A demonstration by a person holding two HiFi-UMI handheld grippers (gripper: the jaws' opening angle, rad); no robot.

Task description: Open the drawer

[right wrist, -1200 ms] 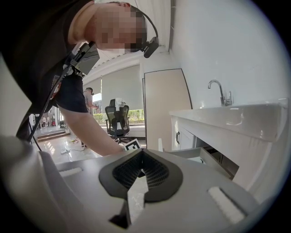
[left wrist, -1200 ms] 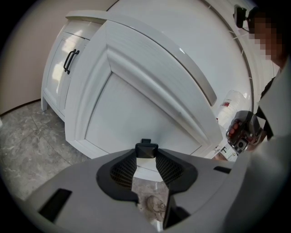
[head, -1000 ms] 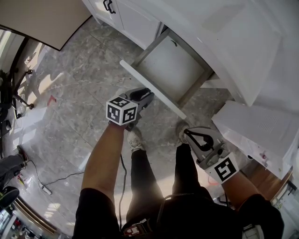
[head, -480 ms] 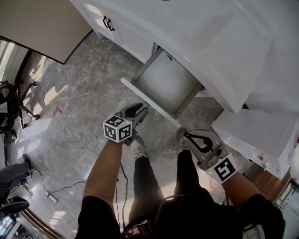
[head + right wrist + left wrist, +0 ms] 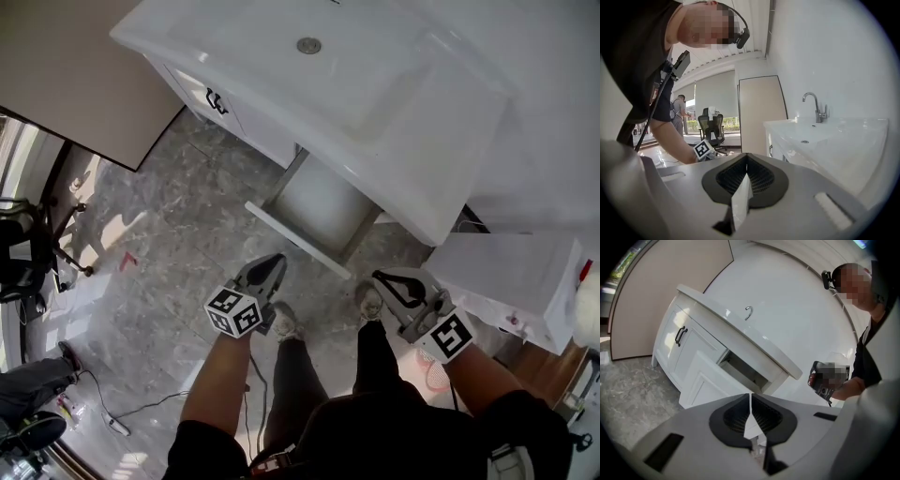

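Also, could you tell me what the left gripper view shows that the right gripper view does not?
Only the left gripper view shows the drawer, pulled out below the countertop. Only the right gripper view shows the basin's drain and an office chair in the background. Both show the white vanity, its faucet and the person bending over.

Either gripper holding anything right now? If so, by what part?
Nothing is held. The left gripper has its jaws closing with nothing between them. The right gripper has its jaws together, empty. Both are clear of the open drawer.
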